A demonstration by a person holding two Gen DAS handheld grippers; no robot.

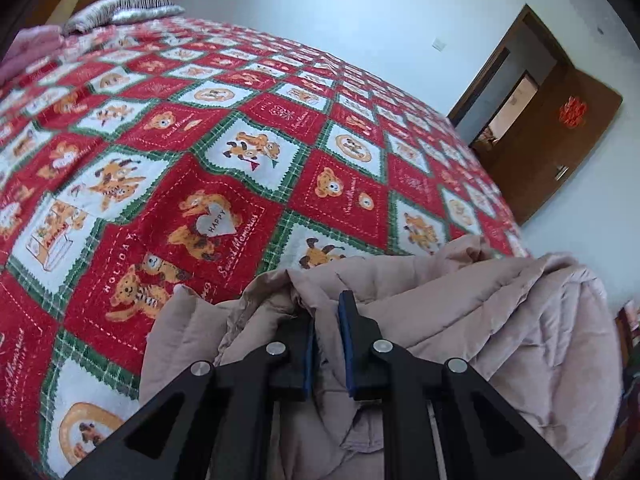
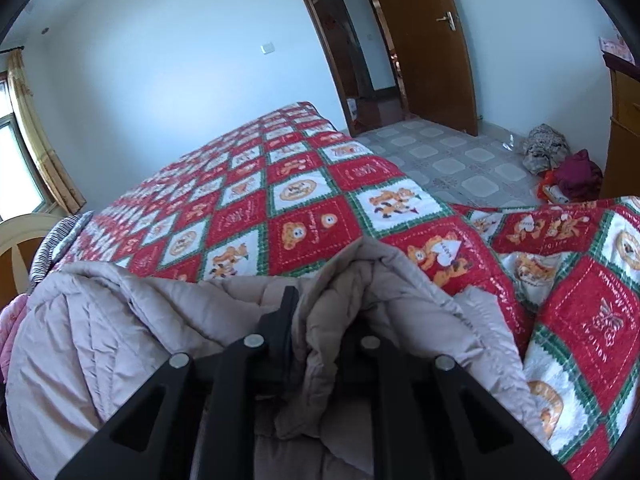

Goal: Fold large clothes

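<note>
1. My left gripper (image 1: 328,320) had its blue-padded fingers close together with a fold of the beige padded coat (image 1: 480,320) between them; whether it truly pinched, I couldn't tell.
2. My right gripper (image 2: 320,320) was clamped on a bunched edge of that coat (image 2: 120,320).
3. I judged both edges needed lifting level, kept taut.
4. Ahead lay the red quilt (image 1: 240,140) on the bed; beyond, an open door (image 2: 424,40) and tiled floor (image 2: 460,160).

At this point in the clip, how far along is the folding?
Early. Done: both grippers have a hold on the beige padded coat, the left gripper pinching fabric, the right gripper clamped on a bunched fold. In hand: carrying it over the red patchwork bedspread. Left: spreading it flat and making every fold.
</note>
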